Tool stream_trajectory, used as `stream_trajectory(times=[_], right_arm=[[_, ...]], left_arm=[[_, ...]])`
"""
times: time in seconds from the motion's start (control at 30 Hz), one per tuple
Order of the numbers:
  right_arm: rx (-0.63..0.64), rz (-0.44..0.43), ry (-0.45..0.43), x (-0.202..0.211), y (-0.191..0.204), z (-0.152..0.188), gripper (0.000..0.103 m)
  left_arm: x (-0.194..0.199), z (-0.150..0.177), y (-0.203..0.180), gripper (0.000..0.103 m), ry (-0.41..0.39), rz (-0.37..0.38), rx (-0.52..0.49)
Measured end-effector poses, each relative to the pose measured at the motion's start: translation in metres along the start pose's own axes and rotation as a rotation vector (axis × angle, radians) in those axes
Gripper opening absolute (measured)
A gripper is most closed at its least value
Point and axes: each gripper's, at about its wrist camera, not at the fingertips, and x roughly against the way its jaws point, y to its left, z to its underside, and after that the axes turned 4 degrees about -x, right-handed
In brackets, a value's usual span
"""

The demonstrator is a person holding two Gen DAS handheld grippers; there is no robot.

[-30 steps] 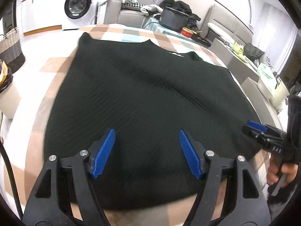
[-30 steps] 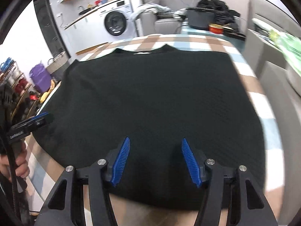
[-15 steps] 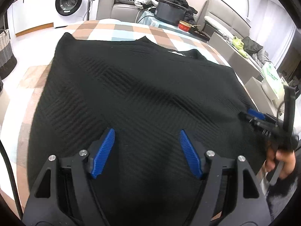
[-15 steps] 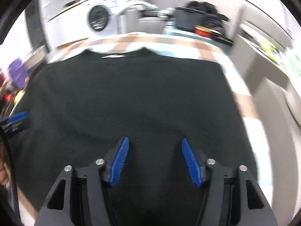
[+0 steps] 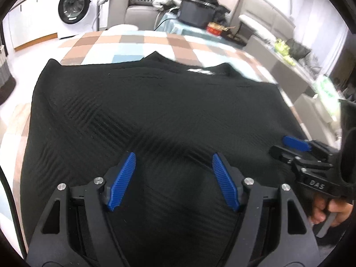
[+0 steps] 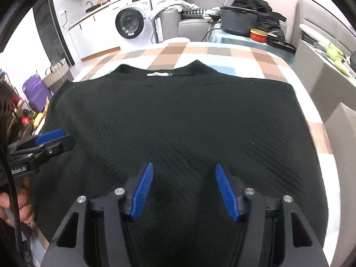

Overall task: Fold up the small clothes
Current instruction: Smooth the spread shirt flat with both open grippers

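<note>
A black ribbed knit top (image 5: pixel 155 120) lies spread flat on a checked table cover (image 5: pixel 133 42), its neckline with a white label at the far end. It also fills the right wrist view (image 6: pixel 178 120). My left gripper (image 5: pixel 173 178) is open and empty, hovering just over the top's near hem. My right gripper (image 6: pixel 184 187) is open and empty over the near hem too. The right gripper shows at the right edge of the left wrist view (image 5: pixel 296 144). The left gripper shows at the left edge of the right wrist view (image 6: pixel 49 138).
A washing machine (image 6: pixel 130 25) stands beyond the table at the far left. A grey sofa with clothes, a dark pot (image 6: pixel 239 20) and a red bowl (image 6: pixel 258 35) lie behind. A woven basket (image 6: pixel 56 71) and purple bin (image 6: pixel 35 89) stand on the floor.
Both grippers have moved forward over the top's near hem, so the top fills more of each view. Both stay open.
</note>
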Motion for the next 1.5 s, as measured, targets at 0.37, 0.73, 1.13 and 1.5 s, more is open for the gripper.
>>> stream_trajectory(times=[0.37, 0.73, 1.13, 1.5], right_arm=[[-0.132, 0.128, -0.024, 0.006, -0.061, -0.010, 0.060], [-0.003, 0.079, -0.009, -0.013, -0.021, -0.018, 0.060], [-0.121, 0.099, -0.032, 0.028, -0.068, 0.005, 0.065], [-0.037, 0.004, 0.007, 0.049, -0.032, 0.048, 0.065]], left_arm=[[-0.002, -0.015, 0.018, 0.069, -0.038, -0.006, 0.046], [-0.025, -0.016, -0.032, 0.070, 0.017, 0.009, -0.113], [-0.014, -0.005, -0.028, 0.071, 0.011, -0.012, -0.072], [0.031, 0.037, -0.015, 0.071, -0.013, -0.056, -0.018]])
